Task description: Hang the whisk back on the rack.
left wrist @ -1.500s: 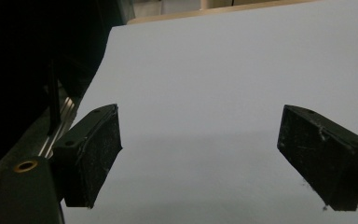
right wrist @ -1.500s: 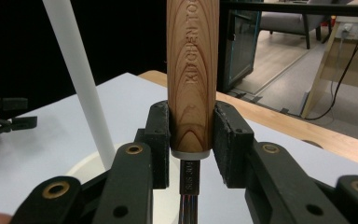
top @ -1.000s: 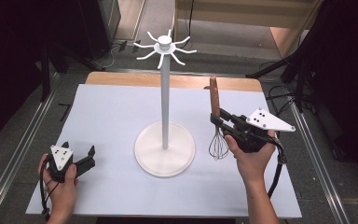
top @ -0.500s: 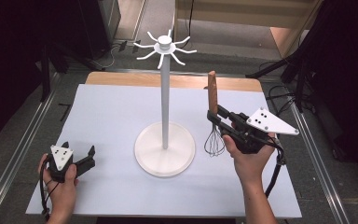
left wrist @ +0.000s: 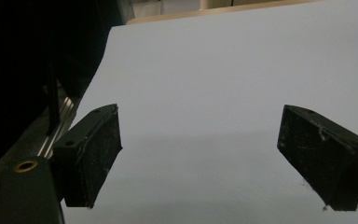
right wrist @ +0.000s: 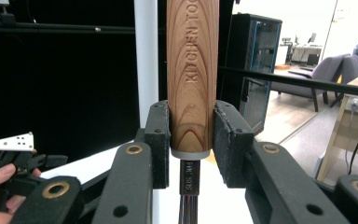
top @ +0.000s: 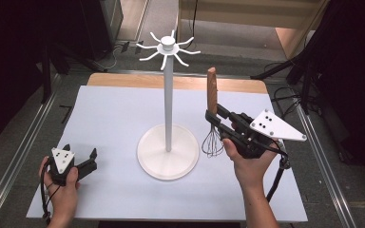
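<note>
my right gripper (top: 217, 122) is clamped on the lower end of the wooden handle of a small wire whisk (top: 212, 124), held upright just right of the tall white hook stand (top: 168, 99). it looks light and stiff, its smooth handle possibly slippery. my left gripper (top: 80, 159) rests wide open, empty, near left.

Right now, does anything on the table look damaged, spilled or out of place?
Nothing stands out. The white stand is upright on the table. The right hand-held gripper holds the whisk upright by its wooden handle, wires down. The left hand-held gripper is open and holds nothing.
</note>
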Action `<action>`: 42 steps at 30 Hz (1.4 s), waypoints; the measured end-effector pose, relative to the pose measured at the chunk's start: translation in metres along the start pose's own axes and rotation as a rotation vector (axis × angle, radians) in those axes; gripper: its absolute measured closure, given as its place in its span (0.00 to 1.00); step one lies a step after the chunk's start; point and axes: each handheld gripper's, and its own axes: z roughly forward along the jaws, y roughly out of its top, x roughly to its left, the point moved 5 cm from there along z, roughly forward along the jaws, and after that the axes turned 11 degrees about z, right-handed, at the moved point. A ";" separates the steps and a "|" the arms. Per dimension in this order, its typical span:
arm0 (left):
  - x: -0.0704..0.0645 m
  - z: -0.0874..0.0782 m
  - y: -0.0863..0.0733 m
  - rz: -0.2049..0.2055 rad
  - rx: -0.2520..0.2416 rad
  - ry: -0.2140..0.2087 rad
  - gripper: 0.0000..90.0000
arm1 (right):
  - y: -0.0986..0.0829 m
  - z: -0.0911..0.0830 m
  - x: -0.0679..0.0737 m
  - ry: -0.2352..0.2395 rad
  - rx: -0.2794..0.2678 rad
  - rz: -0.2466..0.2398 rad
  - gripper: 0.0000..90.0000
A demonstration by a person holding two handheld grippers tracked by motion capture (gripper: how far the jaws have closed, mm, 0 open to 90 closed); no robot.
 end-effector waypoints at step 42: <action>0.000 0.000 0.000 -0.002 -0.001 -0.002 0.16 | 0.029 0.028 0.003 0.107 -0.020 0.070 0.79</action>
